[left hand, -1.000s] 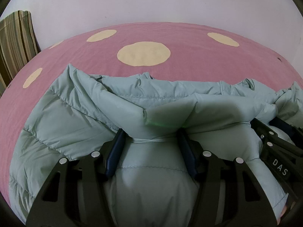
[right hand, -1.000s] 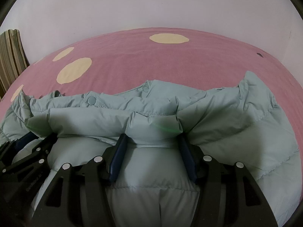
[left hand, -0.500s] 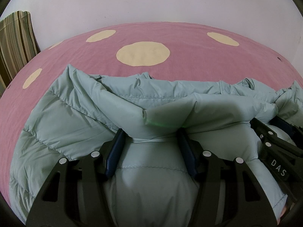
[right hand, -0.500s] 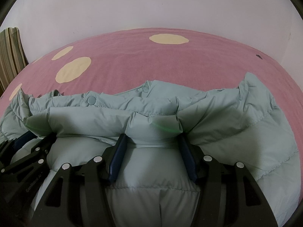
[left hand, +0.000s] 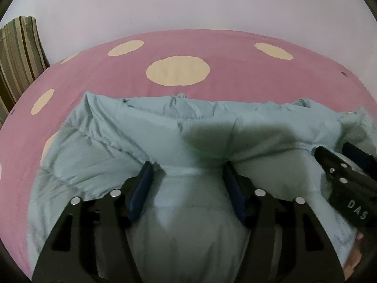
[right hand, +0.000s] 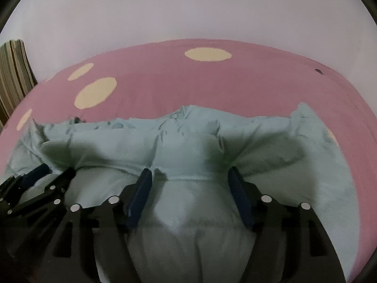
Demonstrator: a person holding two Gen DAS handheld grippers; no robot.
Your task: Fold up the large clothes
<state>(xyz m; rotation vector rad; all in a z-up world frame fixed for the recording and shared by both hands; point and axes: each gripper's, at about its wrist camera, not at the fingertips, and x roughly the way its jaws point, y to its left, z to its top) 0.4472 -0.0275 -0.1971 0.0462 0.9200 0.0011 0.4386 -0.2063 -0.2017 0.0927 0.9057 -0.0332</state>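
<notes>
A pale green puffer jacket [left hand: 113, 155] lies on a pink bed cover [left hand: 235, 77] with cream dots. My left gripper [left hand: 188, 172] holds a bunched fold of the jacket between its blue pads, with the fabric bulging between the fingers. My right gripper [right hand: 189, 176] grips another fold of the same jacket [right hand: 282, 155] in the same way. In the left wrist view the right gripper [left hand: 339, 155] shows at the right edge, close beside. In the right wrist view the left gripper [right hand: 51, 174] shows at the lower left.
A white wall [left hand: 188, 4] runs behind the bed. A striped cushion [left hand: 18, 54] stands at the far left; it also shows in the right wrist view [right hand: 13, 75]. Bare pink cover [right hand: 212, 85] lies beyond the jacket.
Both grippers have moved forward and lifted a little with the jacket fold. The far edge of the jacket sits nearer the cream dots and the view is blurred by motion.
</notes>
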